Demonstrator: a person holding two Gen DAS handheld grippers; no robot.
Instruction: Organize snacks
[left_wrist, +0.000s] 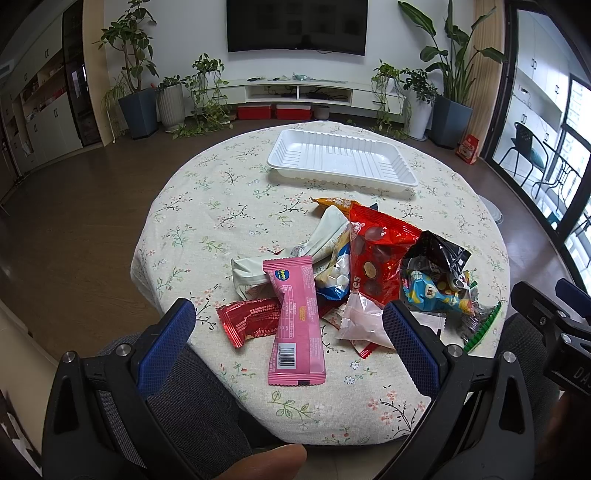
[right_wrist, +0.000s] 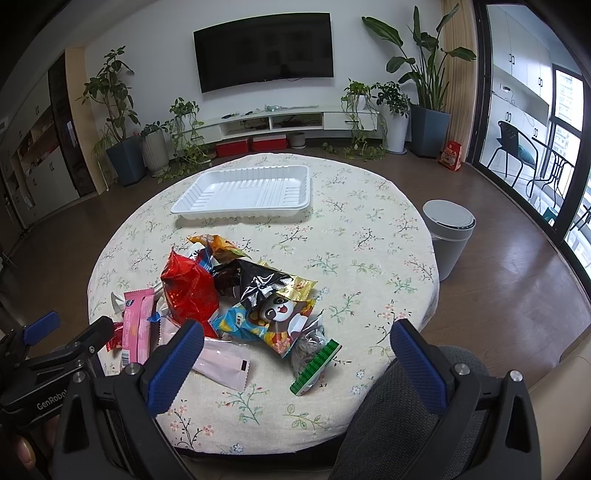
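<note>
From the left wrist camera, we see our left gripper (left_wrist: 290, 328) with its jaws spread wide and nothing between them. Both blue pads hang over the near edge of the round table (left_wrist: 207, 206) with the flowery cloth. The pink snack bar (left_wrist: 295, 325) lies flat right between the two pads, a little past them. A red wrapper (left_wrist: 251, 321) sticks out from under it, toward the left pad. A pale pink packet (left_wrist: 364, 319) lies just beside the right pad. Farther ahead sits the pile: a big red bag (left_wrist: 380, 251), a black bag (left_wrist: 439, 254) and a blue packet (left_wrist: 432, 295) off to the right. The white tray (left_wrist: 340, 157) sits well past the pile, and nothing is in it. Our right gripper (left_wrist: 550, 314) pokes in at the right edge.

From the right wrist camera, we see our right gripper (right_wrist: 295, 354) with its jaws spread wide too, holding nothing. The panda packet (right_wrist: 284, 321) and the green-edged bag (right_wrist: 314, 363) lie between the pads, just ahead. The pale pink packet (right_wrist: 225, 363) touches the left pad from behind. The big red bag (right_wrist: 192, 291) and the black bag (right_wrist: 258, 284) are farther ahead, left of the middle. The pink snack bar (right_wrist: 138, 325) is left of the left pad. The white tray (right_wrist: 243, 192) sits far ahead. A gray bin (right_wrist: 448, 236) stands on the floor, out past the right pad.
</note>
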